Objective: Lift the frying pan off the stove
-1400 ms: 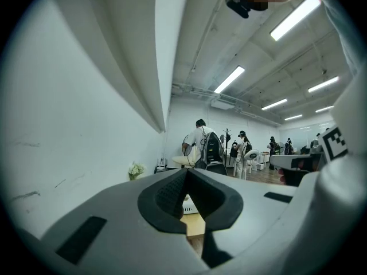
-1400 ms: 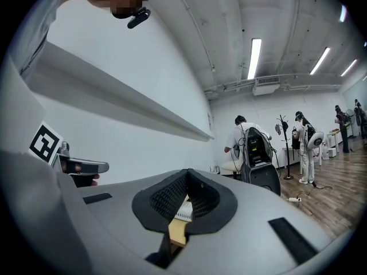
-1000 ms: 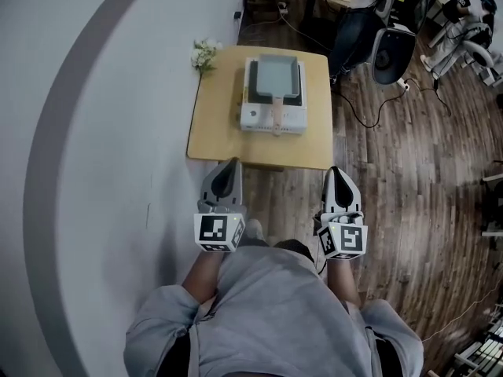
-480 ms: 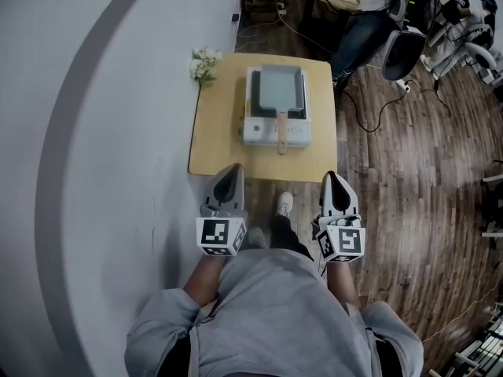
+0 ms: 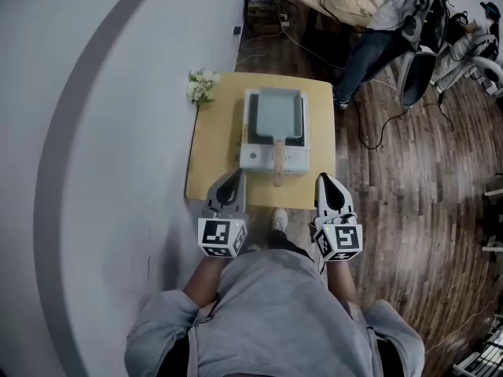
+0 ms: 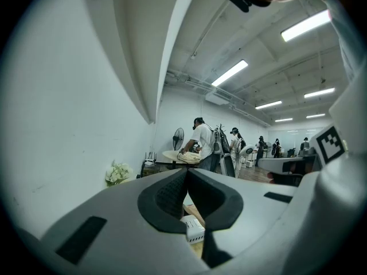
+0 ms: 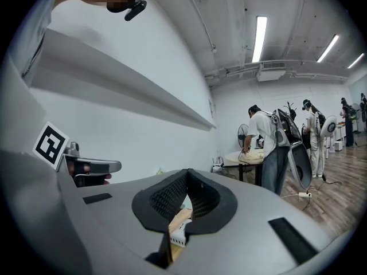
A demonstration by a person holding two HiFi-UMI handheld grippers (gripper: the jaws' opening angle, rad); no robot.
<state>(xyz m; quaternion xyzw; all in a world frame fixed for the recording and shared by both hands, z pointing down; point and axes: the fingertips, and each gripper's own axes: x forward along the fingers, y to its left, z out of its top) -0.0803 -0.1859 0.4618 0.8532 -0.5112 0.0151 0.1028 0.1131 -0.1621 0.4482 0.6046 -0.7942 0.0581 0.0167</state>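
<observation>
Table [image 5: 211,148], one stove [image 5: 255,159], one pan [image 5: 275,110], closed left tool [image 5: 234,174], closed right tool [image 5: 325,178]

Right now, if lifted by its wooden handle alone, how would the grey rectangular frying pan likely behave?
The grey rectangular frying pan looks rigid and probably won't flex. Its body lies well beyond the slim wooden handle, so it would likely dip forward. It appears empty, so perhaps fairly light.

Light square wooden table [image 5: 211,144] as reference: white box-shaped portable stove [image 5: 259,159] at its centre; grey rectangular frying pan [image 5: 275,110] on the stove, handle toward the near edge; white flower bunch [image 5: 200,86] at the far-left corner; left gripper [image 5: 233,176] over the near-left corner, right gripper [image 5: 324,179] at the near-right corner.
</observation>
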